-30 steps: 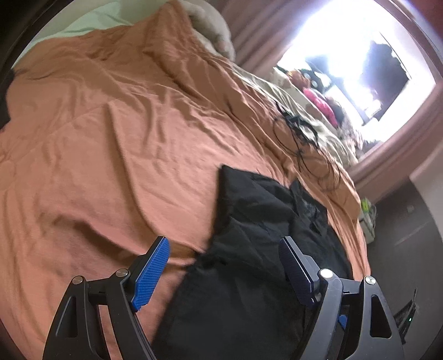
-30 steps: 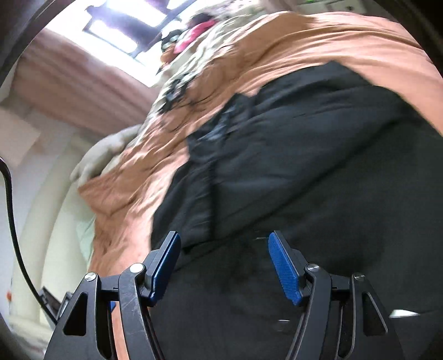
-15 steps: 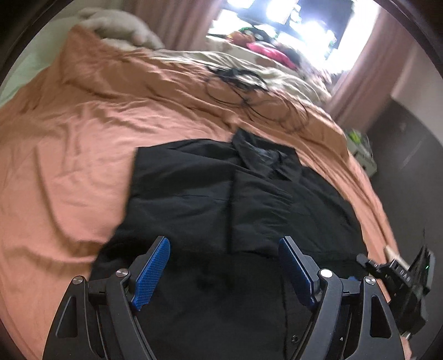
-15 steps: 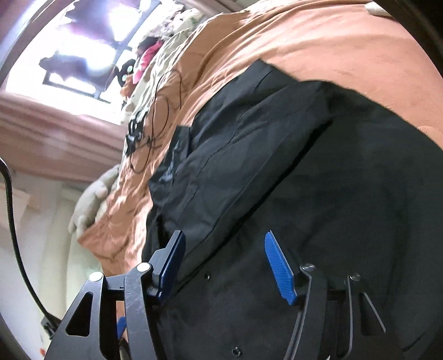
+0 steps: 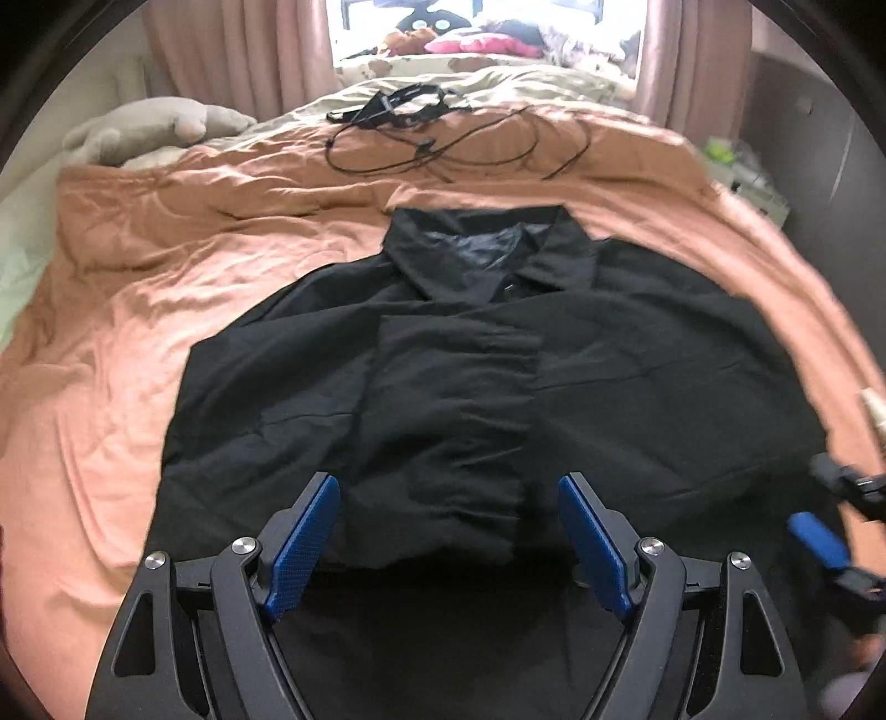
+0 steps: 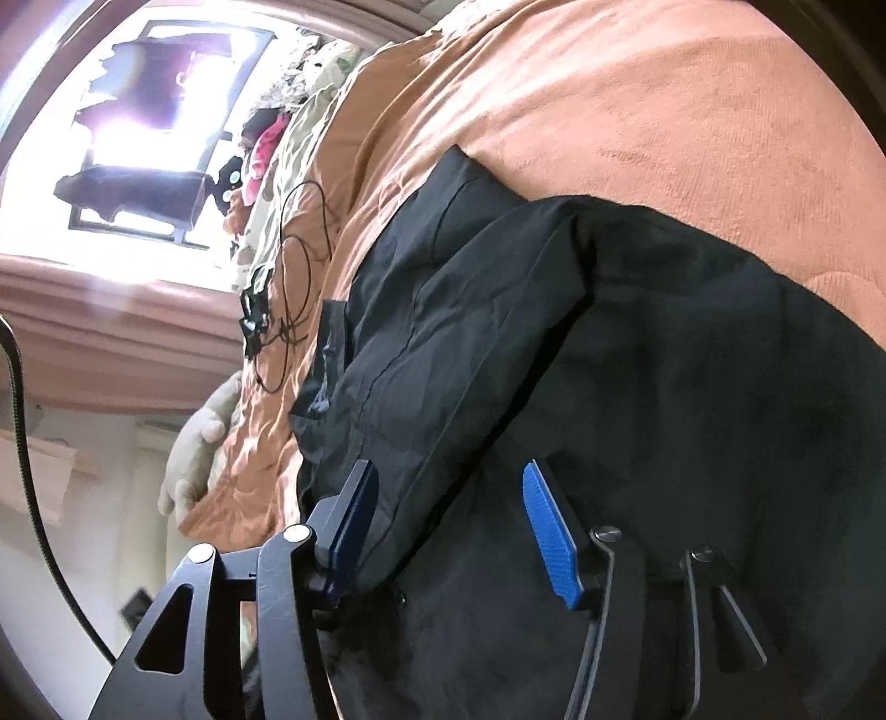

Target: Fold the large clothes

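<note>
A black collared shirt lies flat on an orange bedspread, collar at the far end, both sleeves folded in over its middle. My left gripper is open and empty above the shirt's near hem. My right gripper is open, tilted, low over the shirt, with a folded edge of the fabric lying between its jaws. Its blue fingertips show at the right edge of the left wrist view.
Black cables lie on the bedspread beyond the collar. A grey plush toy sits at the far left. A beige quilt and pink curtains frame a bright window behind. The bed's right edge drops to a dark floor.
My left gripper has swung right, from the bare bedspread to square over the shirt's hem. My right gripper has rolled and dropped closer to the fabric. Both stayed open.
</note>
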Tool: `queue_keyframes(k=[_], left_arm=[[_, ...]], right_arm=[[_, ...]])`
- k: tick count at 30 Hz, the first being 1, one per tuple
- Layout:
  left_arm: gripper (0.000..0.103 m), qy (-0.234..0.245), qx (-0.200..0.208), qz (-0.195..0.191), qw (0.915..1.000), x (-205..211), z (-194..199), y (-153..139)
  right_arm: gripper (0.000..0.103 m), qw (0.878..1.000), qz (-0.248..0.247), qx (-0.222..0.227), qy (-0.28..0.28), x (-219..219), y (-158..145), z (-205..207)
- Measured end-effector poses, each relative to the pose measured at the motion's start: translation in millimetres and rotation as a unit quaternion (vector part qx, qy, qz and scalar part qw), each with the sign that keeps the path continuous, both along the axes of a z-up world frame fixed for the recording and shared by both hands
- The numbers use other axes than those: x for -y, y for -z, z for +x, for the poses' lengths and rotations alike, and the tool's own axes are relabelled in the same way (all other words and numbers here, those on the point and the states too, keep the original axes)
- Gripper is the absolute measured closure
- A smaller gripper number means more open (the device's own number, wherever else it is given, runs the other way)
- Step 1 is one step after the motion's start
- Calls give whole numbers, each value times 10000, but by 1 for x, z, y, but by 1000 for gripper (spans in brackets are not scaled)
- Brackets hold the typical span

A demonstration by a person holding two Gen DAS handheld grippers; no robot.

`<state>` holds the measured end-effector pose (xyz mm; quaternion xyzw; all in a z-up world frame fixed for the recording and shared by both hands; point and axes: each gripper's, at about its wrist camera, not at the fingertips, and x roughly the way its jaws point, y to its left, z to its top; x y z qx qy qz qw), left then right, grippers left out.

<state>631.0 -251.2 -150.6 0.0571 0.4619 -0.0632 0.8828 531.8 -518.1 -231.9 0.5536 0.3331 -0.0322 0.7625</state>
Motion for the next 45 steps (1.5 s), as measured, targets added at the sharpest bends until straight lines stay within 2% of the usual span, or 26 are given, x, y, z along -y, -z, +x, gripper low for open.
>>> queue_keyframes(k=[5,10,13,18,23,25,27,30,36,38,41,45], left_arm=[[22,-184,-233,133,9995,-6,15,17],[22,-300,120,278,9991,-31,16,-3],[23,-564,211,375,9975,-60,19,-16],[31,-914,262,248,9952,-106,15,-34],[33,-1084,413,54,9932,-131,8,-49],[37,-987,469,-106,9940,-128,6,-51],[43,-834,421,-281,9952,-119,7,-48],[55,-644,145,-539,9964,-103,16,-33],[57,-670,-309,-109,9972,-88,33,16],[57,-808,-634,-273,9943,-98,40,39],[57,-914,-631,-405,9930,-108,40,36],[57,-957,-471,-425,9934,-115,27,12]], right_arm=[[47,9999,110,-25,-27,0,5,4],[47,9999,108,-19,-82,-5,5,7],[47,9999,130,-35,-71,-5,6,8],[47,9998,170,-21,-101,-10,8,11],[61,9995,222,59,-216,-16,9,15],[63,9994,242,63,-231,-16,10,16],[63,9994,256,50,-212,-15,11,15],[63,9995,269,36,-171,-13,13,14],[63,9997,231,-31,-66,-1,17,14],[63,9996,267,-52,-36,1,19,14],[63,9997,248,-68,-49,-1,17,14],[63,9997,158,-32,-198,-10,6,14]])
